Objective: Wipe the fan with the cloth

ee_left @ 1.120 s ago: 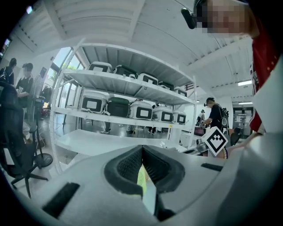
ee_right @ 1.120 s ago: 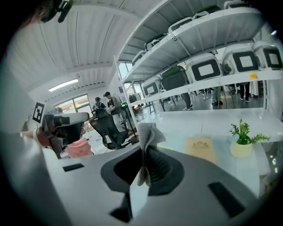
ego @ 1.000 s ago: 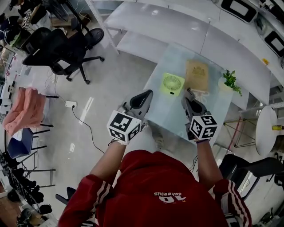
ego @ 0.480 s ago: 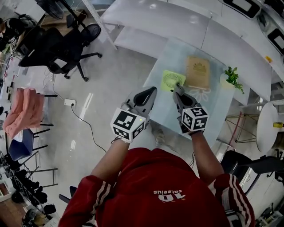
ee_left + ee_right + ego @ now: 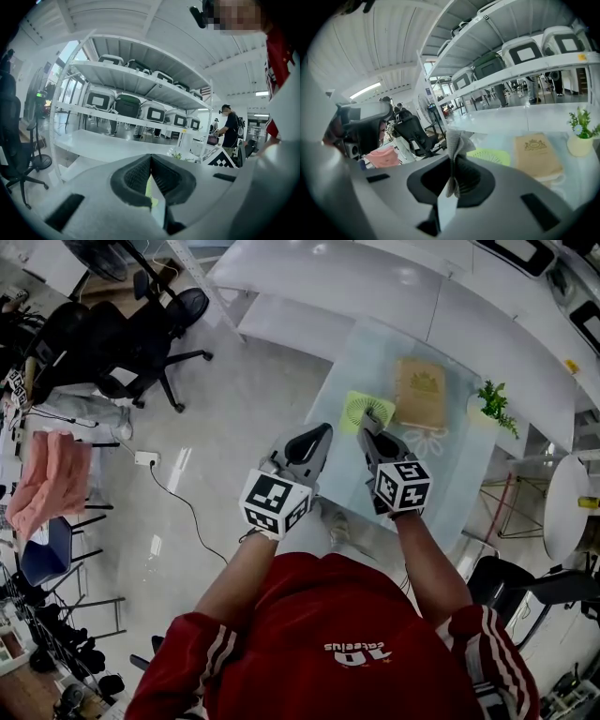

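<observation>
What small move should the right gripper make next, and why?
Probably ease the right gripper forward and down until the grey cloth pinched in its jaws lands on the green fan. The fan lies flat on the glass table just past the cloth, seemingly untouched, so contact comes before any wiping stroke. The left gripper is shut, back from the fan.

Soft, creased grey cloth (image 5: 457,143) is held between the ribbed matt black pads (image 5: 472,179) of the right gripper (image 5: 453,161). Beyond it, a matt lime plastic fan (image 5: 491,156) is seen on a glossy glass table (image 5: 459,474).
</observation>
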Demonstrator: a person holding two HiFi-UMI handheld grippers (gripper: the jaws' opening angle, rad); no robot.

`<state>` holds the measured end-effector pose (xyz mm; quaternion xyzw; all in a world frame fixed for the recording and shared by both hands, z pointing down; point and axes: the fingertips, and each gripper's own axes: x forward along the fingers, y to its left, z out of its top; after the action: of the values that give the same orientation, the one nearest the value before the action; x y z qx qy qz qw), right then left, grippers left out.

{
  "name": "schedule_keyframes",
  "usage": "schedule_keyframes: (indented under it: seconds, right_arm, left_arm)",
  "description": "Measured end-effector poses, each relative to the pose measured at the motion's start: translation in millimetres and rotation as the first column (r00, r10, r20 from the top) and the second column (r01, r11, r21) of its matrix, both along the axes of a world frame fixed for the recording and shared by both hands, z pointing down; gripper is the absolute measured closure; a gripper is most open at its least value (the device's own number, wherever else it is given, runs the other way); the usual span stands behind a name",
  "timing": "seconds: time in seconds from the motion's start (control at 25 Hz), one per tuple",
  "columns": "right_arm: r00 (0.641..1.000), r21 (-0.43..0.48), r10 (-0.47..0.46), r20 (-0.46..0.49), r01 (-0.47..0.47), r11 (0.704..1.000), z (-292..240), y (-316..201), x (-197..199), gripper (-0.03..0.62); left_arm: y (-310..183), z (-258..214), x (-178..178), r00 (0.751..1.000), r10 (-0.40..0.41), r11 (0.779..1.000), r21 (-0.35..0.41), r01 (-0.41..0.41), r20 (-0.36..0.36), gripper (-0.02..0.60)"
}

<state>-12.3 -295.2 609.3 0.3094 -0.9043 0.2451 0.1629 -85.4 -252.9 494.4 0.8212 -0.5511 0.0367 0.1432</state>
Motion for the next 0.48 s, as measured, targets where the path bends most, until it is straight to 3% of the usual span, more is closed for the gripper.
schedule_keyframes:
  seconds: [0.48]
  right_arm:
    - [1.000,-0.045,-0.006,-0.008,0.005,0.999,30,-25,-28,0.571]
  left_arm:
    - [-27,18,-18,1.000,-0.009,1.000,-0.027,0.009,0.005,0.577]
